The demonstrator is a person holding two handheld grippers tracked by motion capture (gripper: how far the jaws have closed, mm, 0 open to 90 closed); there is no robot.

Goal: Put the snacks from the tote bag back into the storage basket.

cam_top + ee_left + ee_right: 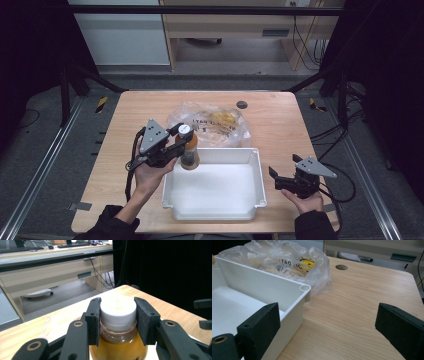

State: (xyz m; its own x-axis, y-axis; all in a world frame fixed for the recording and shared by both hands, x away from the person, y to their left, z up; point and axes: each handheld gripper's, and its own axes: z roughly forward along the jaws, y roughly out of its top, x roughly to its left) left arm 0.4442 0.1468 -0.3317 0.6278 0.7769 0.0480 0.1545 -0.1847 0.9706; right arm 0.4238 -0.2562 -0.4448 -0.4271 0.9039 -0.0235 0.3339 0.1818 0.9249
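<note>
Fingers (93, 320) of the left gripper (117, 322) pinch a bottle (117, 315) over the wooden table (280, 125); right gripper (327, 327) fingers spread wide, grey floor (220, 82) behind.

Bottle (117, 340): lower body cut off at 6 o'clock in the left gripper view. Bag (212, 122) print too small to read.

The one legible print is on the clear bag (287, 262) behind the bin: dark capitals, upside down in the right gripper view, of which a run like "YAO" can be made out (the letters on either side are lost in the creases). A yellow patch (308, 263) sits beside them, its marks too small to read. The bottle's cap (118, 308) is blank.
</note>
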